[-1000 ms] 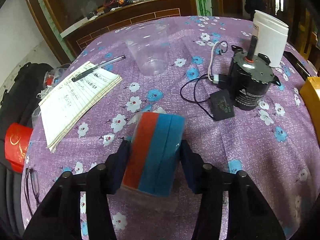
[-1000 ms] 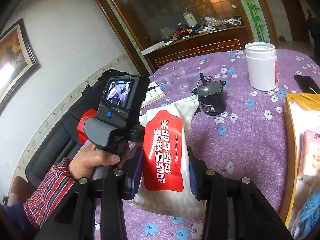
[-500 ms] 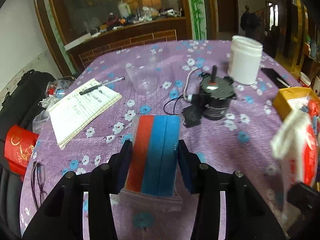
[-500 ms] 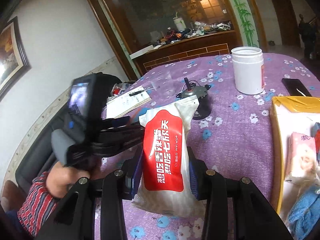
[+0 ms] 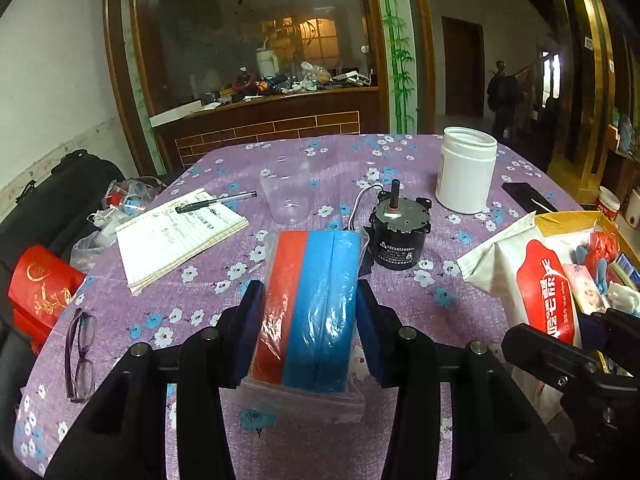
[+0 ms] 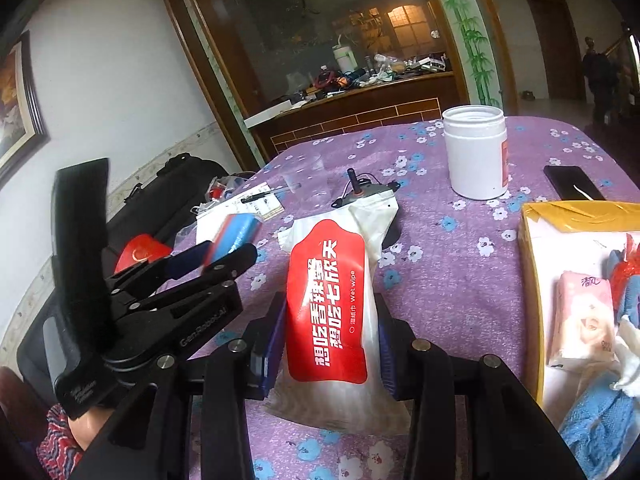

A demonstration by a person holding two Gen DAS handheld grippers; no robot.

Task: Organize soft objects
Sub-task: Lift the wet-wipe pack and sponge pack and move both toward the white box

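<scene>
My left gripper is shut on a plastic-wrapped pack of red and blue sponges, held above the purple flowered tablecloth. My right gripper is shut on a white wet-wipe pack with a red label, held upright above the table. That pack also shows at the right of the left wrist view. The left gripper with the sponges shows at the left of the right wrist view. A yellow cardboard box at the right holds a pink tissue pack and blue cloth.
On the table stand a black motor with a cord, a white jar, a clear cup, a notepad with a pen, glasses and a black phone. A red bag lies off the left edge.
Both grippers have lifted and tilted up, still holding their packs. The left gripper moved right, closer to the right one, and the box came into view.
</scene>
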